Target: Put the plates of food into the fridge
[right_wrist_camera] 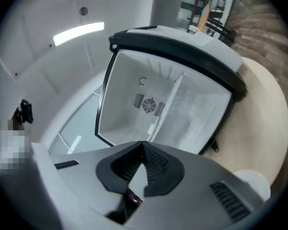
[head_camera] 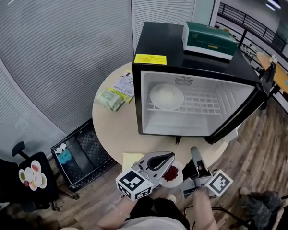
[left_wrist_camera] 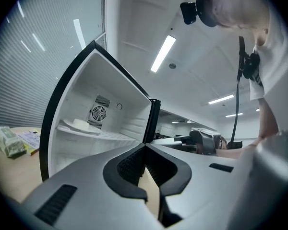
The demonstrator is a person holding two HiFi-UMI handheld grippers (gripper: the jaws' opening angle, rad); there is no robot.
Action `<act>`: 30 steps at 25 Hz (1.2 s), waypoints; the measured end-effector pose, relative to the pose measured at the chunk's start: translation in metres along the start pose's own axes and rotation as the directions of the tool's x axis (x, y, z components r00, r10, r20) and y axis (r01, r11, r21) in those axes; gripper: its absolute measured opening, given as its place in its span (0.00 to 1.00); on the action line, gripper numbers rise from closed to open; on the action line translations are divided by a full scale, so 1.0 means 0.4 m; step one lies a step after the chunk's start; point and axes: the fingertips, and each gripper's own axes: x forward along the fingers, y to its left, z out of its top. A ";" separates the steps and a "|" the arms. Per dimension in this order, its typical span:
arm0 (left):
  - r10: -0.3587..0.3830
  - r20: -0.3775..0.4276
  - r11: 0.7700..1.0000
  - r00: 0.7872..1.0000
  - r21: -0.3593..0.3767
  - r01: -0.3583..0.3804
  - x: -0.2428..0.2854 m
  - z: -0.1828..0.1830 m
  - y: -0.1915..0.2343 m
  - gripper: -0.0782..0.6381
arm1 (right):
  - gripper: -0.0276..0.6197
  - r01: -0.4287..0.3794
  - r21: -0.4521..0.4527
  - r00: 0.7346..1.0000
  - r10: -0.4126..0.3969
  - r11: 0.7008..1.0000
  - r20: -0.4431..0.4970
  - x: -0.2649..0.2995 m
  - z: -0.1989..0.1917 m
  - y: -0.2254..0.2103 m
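Note:
A black mini fridge [head_camera: 163, 37] stands on the round table [head_camera: 113, 128] with its door [head_camera: 237, 123] swung open to the right. One white plate [head_camera: 166, 96] rests on its wire shelf and shows as a plate [left_wrist_camera: 81, 124] in the left gripper view. A small plate of red food [head_camera: 173, 173] sits at the table's near edge, between my two grippers. My left gripper [head_camera: 170, 157] is just left of it, its jaws shut and empty. My right gripper [head_camera: 194, 151] is just right of it, rolled on its side, shut with nothing held. That plate's rim [right_wrist_camera: 252, 185] shows low right in the right gripper view.
A green box [head_camera: 209, 40] lies on the fridge top. Packets and leaflets [head_camera: 116, 95] lie on the table's left side, and a yellow cloth [head_camera: 129, 158] sits near the front edge. A black crate [head_camera: 84, 152] stands on the floor at left, beside a chair [head_camera: 26, 176].

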 end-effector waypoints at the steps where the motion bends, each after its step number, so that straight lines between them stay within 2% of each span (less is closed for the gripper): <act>1: 0.005 -0.001 1.000 1.000 -0.012 -0.005 -0.010 -0.012 -0.009 0.12 | 0.05 0.004 0.030 1.000 -0.004 1.000 0.009 -0.030 -0.017 -0.016; 4: 0.043 -0.021 0.999 0.999 -0.008 -0.043 -0.039 -0.045 -0.026 0.12 | 0.05 0.048 0.043 0.998 -0.049 0.998 0.033 -0.117 -0.068 -0.068; 6: 0.076 -0.027 0.997 0.997 -0.008 -0.076 -0.056 -0.058 -0.030 0.12 | 0.05 0.083 0.017 0.996 -0.084 0.996 0.040 -0.166 -0.102 -0.093; 7: 0.089 -0.027 0.996 0.996 -0.010 -0.089 -0.062 -0.063 -0.030 0.12 | 0.05 0.111 -0.035 0.994 -0.110 0.993 0.028 -0.183 -0.117 -0.104; 8: 0.099 -0.028 0.995 0.995 -0.008 -0.099 -0.067 -0.068 -0.030 0.12 | 0.05 0.146 -0.129 0.989 -0.147 0.981 0.006 -0.194 -0.128 -0.114; 9: 0.108 -0.029 0.994 0.994 -0.005 -0.108 -0.070 -0.073 -0.030 0.12 | 0.05 0.181 -0.262 0.982 -0.191 0.948 -0.014 -0.200 -0.135 -0.121; 10: 0.116 -0.030 0.993 0.993 -0.003 -0.116 -0.074 -0.080 -0.031 0.12 | 0.05 0.205 -0.411 0.972 -0.235 0.888 -0.022 -0.204 -0.139 -0.125; 11: 0.121 -0.032 0.993 0.992 -0.005 -0.121 -0.077 -0.086 -0.033 0.12 | 0.05 0.218 -0.546 0.962 -0.271 0.809 -0.018 -0.206 -0.142 -0.123; 12: 0.124 -0.035 0.992 0.992 -0.010 -0.125 -0.079 -0.094 -0.036 0.12 | 0.05 0.220 -0.642 0.955 -0.295 0.734 -0.010 -0.208 -0.144 -0.120; 13: 0.127 -0.040 0.992 0.991 -0.015 -0.127 -0.081 -0.102 -0.040 0.12 | 0.05 0.217 -0.697 0.951 -0.308 0.684 -0.005 -0.209 -0.148 -0.116; 14: 0.128 -0.046 0.991 0.991 -0.018 -0.129 -0.082 -0.109 -0.044 0.12 | 0.05 0.211 -0.719 0.950 -0.311 0.662 -0.006 -0.210 -0.153 -0.114; 19: 0.135 -0.060 0.991 0.989 0.002 -0.135 -0.086 -0.120 -0.060 0.11 | 0.05 0.192 -0.720 0.953 -0.301 0.666 -0.025 -0.213 -0.164 -0.110; 23: 0.142 -0.028 0.989 0.989 -0.040 -0.143 -0.091 -0.108 -0.060 0.11 | 0.05 0.190 -0.710 0.954 -0.297 0.679 -0.029 -0.217 -0.166 -0.111; 27: 0.143 -0.043 0.989 0.989 -0.042 -0.145 -0.092 -0.118 -0.061 0.12 | 0.05 0.191 -0.678 0.958 -0.286 0.710 -0.030 -0.221 -0.162 -0.117; 30: 0.139 -0.057 0.989 0.989 -0.048 -0.142 -0.093 -0.127 -0.066 0.12 | 0.05 0.175 -0.633 0.959 -0.276 0.754 -0.065 -0.228 -0.171 -0.126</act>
